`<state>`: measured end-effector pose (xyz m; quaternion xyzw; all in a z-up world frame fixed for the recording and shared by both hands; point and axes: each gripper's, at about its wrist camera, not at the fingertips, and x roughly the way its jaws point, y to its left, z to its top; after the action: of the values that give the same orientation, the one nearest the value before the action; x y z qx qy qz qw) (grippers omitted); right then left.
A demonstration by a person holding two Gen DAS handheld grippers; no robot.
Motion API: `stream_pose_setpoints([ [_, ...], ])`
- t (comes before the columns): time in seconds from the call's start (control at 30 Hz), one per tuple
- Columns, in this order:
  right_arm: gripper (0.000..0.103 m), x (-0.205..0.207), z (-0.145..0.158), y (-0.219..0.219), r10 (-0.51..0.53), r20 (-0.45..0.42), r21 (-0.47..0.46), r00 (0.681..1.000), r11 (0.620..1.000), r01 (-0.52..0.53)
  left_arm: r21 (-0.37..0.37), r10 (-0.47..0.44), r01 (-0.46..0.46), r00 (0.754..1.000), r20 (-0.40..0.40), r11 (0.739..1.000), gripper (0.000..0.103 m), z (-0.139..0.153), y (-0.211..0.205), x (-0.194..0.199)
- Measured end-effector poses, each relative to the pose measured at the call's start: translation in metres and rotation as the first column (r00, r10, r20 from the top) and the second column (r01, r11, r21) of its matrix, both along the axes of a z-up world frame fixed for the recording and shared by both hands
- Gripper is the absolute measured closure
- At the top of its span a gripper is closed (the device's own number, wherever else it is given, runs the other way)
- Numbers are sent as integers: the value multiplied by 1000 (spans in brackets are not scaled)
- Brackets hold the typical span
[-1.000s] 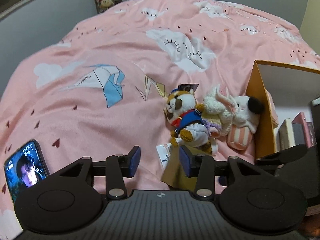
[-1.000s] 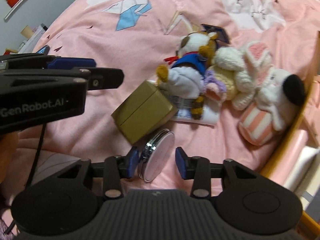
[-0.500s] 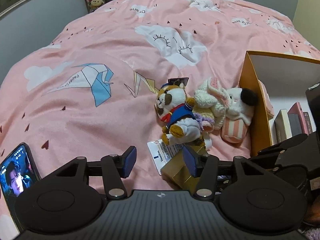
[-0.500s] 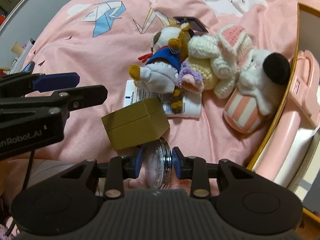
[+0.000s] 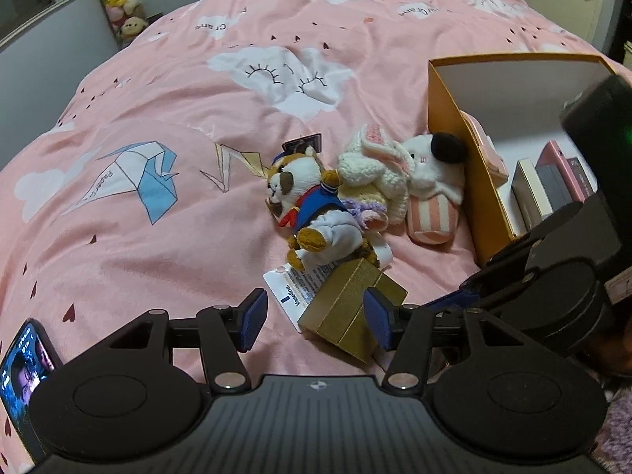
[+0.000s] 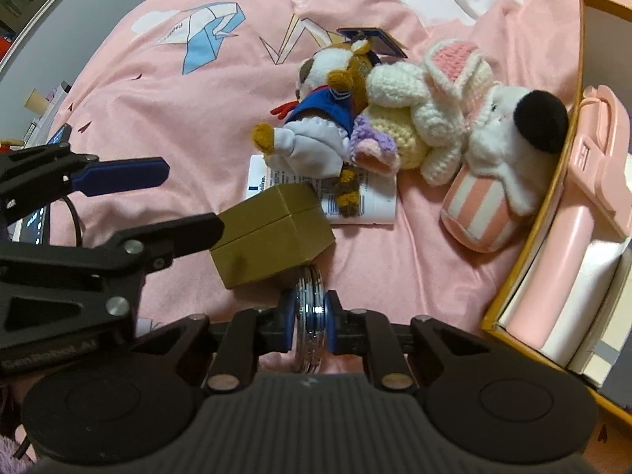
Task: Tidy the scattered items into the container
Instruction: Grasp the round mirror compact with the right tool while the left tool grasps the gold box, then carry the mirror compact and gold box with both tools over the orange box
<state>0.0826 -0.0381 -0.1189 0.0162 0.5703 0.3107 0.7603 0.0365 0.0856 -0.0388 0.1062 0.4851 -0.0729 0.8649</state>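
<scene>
My right gripper (image 6: 310,320) is shut on a round silver compact (image 6: 311,308), held on edge just off the pink bedspread. My left gripper (image 5: 314,322) is open; its jaws straddle one end of a gold box (image 5: 349,310), which also shows in the right wrist view (image 6: 272,235). A dog plush in blue (image 5: 312,205), a crocheted bunny (image 5: 375,173) and a white plush slipper (image 5: 432,197) lie beside the orange container (image 5: 454,138). A white Vaseline tube (image 6: 355,201) lies under the dog plush.
The container (image 6: 553,205) holds a pink case (image 6: 592,166) and several books (image 5: 545,185). A phone (image 5: 23,371) lies at the left edge of the bed. A shelf of plush toys (image 5: 118,4) stands by the far wall.
My right gripper has shut on the silver compact, which now stands on edge between the pads. My left gripper has moved forward over the gold box.
</scene>
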Motion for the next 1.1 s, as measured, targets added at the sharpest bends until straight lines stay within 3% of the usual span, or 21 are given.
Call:
stream_pose_setpoints([
  [0.2, 87, 3, 13, -10, -51, 58, 16, 997, 999, 50, 27, -92, 92, 996, 1, 995, 38, 0, -6, -6],
  [0.37, 87, 11, 15, -15, -92, 23, 69, 995, 993, 90, 68, -153, 154, 988, -25, 986, 36, -11, -15, -8],
  [0.63, 87, 15, 19, -4, -88, 51, 60, 995, 995, 85, 164, -135, 139, 990, -35, 977, 35, -33, -25, 1],
  [0.7, 87, 16, 16, -4, -85, 41, 58, 996, 995, 82, 158, -125, 131, 991, -48, 979, 35, -37, -24, 4],
  [0.83, 87, 16, 10, -3, -76, 14, 46, 997, 996, 75, 100, -101, 108, 993, -65, 989, 49, -38, -17, 6],
  [1.1, 88, 12, 3, -7, -72, -27, 57, 997, 996, 73, 43, -54, 57, 997, -49, 997, 50, -34, -9, 5],
])
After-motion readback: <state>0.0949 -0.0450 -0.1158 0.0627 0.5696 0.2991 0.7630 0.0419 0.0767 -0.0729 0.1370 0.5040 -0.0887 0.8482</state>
